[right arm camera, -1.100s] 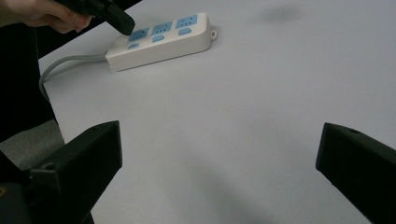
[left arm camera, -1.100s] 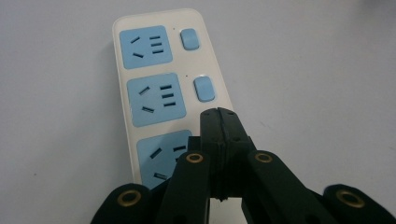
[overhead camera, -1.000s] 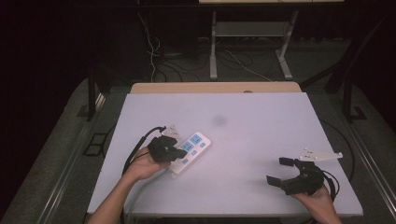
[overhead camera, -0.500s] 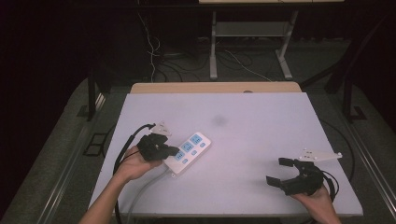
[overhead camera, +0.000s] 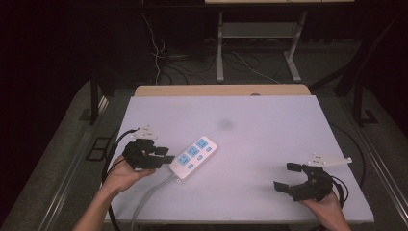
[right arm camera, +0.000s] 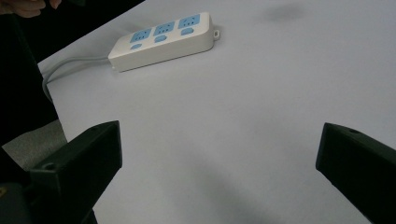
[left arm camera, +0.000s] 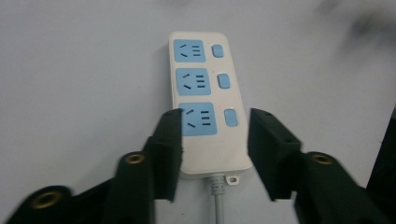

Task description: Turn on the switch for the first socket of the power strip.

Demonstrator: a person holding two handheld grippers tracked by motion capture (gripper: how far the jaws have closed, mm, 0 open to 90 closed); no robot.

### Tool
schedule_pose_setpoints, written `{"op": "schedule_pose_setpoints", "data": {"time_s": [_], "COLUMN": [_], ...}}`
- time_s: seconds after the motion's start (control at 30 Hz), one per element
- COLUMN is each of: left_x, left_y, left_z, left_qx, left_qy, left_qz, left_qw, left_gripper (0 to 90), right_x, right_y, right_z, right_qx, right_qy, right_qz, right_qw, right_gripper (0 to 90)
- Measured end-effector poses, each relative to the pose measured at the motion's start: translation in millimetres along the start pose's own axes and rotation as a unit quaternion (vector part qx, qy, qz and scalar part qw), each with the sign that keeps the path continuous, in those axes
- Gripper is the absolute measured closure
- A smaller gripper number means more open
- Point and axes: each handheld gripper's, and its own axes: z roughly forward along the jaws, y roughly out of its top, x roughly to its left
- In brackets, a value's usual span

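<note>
The power strip (overhead camera: 194, 157) is released on the table (overhead camera: 269, 144), the left gripper (overhead camera: 162, 157) jaws having just opened and holding nothing, the right gripper (overhead camera: 287, 176) wide open and empty; withdrawal is judged next

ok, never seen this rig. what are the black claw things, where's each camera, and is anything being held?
No robot here: a person holds a two-jaw tool in each hand. The left hand-held gripper and the right hand-held gripper both show in the high view, which looks down on the table from above the person's side. The other two pictures come from a camera riding on each gripper, looking out between its own black jaws.

On the table lies a white power strip with three blue sockets, three blue switches and a grey cable running off the near edge.

Nothing is held. The left jaws have just been opening; they stand either side of the strip's cable end without pressing on it. The right jaws are wide open above bare table.
</note>
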Motion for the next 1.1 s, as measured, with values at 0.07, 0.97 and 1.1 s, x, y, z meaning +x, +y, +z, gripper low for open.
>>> {"op": "schedule_pose_setpoints", "data": {"time_s": [0.07,0.97,1.1], "left_x": [1.3,-28.3,-32.5], "left_y": [-3.7,-62.0,-68.9], "left_z": [-4.2,-4.7,0.1], "left_qx": [-0.013,-0.075,-0.083], "left_qy": [0.004,0.026,0.03], "left_qz": [-0.014,-0.044,-0.046], "left_qw": [0.9998,0.9958,0.9951], "left_gripper": [43.7,0.0,0.0], "right_x": [-0.1,-1.8,-1.4], "right_y": [-0.1,-1.2,-1.6], "right_z": [0.2,4.3,4.4], "right_qx": [0.0,0.003,0.004], "right_qy": [0.0,0.0,0.001], "right_qz": [0.0,0.005,0.004], "right_qw": [1.0,1.0,1.0], "right_gripper": [0.1,0.1,0.1]}}
